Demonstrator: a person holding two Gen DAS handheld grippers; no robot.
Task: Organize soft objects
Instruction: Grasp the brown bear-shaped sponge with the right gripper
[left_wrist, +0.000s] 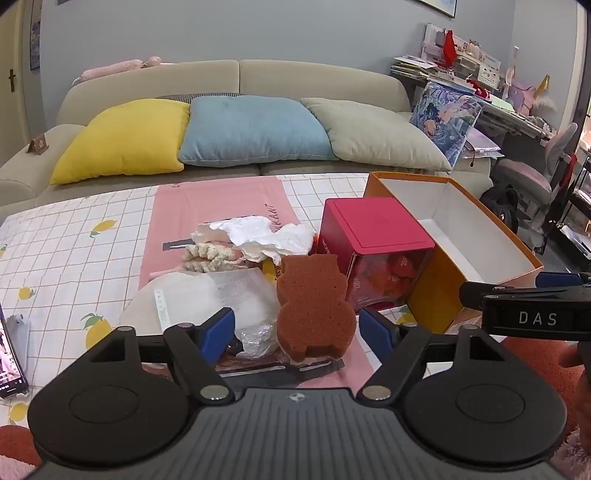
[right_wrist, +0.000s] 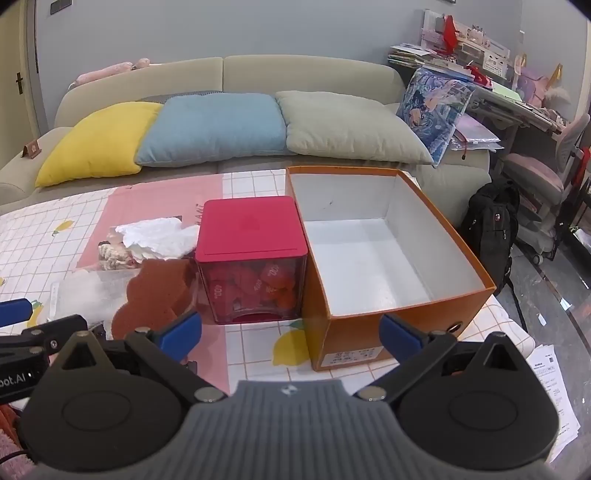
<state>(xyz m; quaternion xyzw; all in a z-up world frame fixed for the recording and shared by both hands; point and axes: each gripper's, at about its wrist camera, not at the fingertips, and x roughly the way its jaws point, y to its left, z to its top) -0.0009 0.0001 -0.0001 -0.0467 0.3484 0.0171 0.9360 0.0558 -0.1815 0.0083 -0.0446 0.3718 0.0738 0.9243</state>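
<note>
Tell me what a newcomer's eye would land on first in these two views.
Probably the bear-shaped brown sponge, standing upright just ahead of the open left gripper. Next, the red-lidded cube container in the middle of the table, with the empty orange box close beside it. Behind them, yellow, blue and grey-green cushions line the sofa.

A home living room: a beige sofa (left_wrist: 229, 85) with yellow, blue and grey cushions beyond the tongs, a cluttered desk (left_wrist: 491, 92) to their right, lemon-print tablecloth (left_wrist: 66, 251) below.
</note>
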